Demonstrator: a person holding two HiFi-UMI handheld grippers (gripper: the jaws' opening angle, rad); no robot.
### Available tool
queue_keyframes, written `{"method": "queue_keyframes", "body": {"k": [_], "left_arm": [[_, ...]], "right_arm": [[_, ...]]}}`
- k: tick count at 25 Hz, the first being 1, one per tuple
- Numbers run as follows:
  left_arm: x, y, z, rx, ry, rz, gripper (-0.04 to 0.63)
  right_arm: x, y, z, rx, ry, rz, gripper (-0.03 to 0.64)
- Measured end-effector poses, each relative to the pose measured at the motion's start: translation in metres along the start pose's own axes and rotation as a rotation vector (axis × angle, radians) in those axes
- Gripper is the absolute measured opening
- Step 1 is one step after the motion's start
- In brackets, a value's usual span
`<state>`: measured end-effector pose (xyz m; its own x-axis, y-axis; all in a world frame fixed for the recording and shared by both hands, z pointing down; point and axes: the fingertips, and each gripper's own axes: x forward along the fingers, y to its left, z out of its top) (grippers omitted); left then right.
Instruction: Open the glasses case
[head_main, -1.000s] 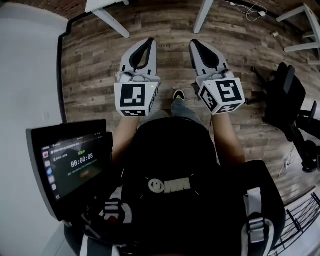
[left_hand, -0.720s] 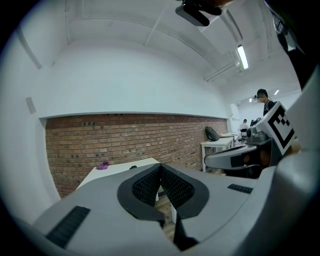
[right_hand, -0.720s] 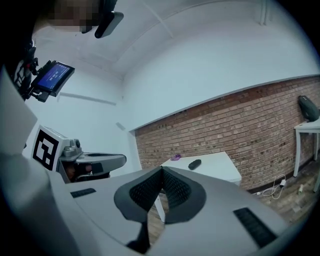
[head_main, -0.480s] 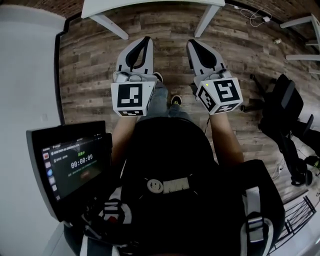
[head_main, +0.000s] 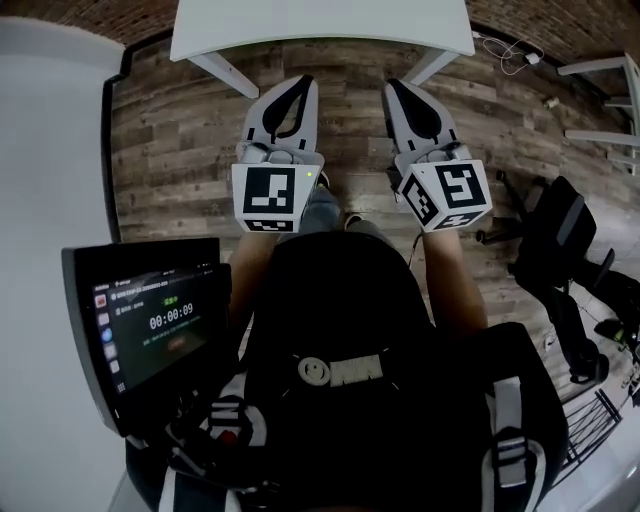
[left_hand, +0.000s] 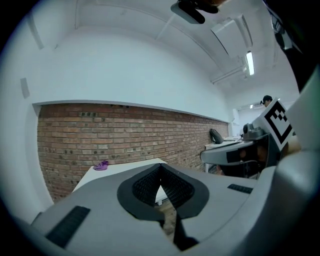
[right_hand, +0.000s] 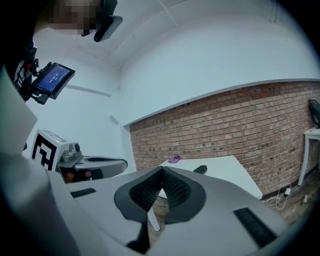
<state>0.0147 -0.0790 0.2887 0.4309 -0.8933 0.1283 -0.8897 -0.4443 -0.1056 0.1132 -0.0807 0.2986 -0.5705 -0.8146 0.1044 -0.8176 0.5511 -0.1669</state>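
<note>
Jaws first: my left gripper (left_hand: 160, 166) and my right gripper (right_hand: 161, 171) are both pinched closed with nothing between them, held out side by side over the plank floor (head_main: 180, 150). I judge this the approach, with nothing touched yet. Ahead stands the white table (head_main: 320, 30). On it, well apart from me, lies what I take for the glasses case (right_hand: 200, 169), a small dark shape near a purple item (right_hand: 174, 159). Next I need to close in and part the jaws. The only readable writing is on the tablet (head_main: 150, 325) at my left: 00:00:09.
</note>
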Motion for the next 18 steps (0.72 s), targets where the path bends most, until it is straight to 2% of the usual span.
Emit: {"method": "queue_keyframes", "body": {"k": [6, 13, 18], "left_arm": [[0.053, 0.102, -0.021, -0.063, 0.023, -0.025, 0.003], [0.095, 0.115, -0.024, -0.075, 0.044, -0.029, 0.003], [0.136, 0.131, -0.02, -0.051, 0.052, -0.001, 0.003]], "right_arm": [[0.108, 0.003, 0.0, -0.01, 0.06, -0.042, -0.003], [0.141, -0.028, 0.007, 0.0, 0.063, -0.047, -0.003], [0.175, -0.06, 0.012, 0.015, 0.05, -0.029, -0.003]]}}
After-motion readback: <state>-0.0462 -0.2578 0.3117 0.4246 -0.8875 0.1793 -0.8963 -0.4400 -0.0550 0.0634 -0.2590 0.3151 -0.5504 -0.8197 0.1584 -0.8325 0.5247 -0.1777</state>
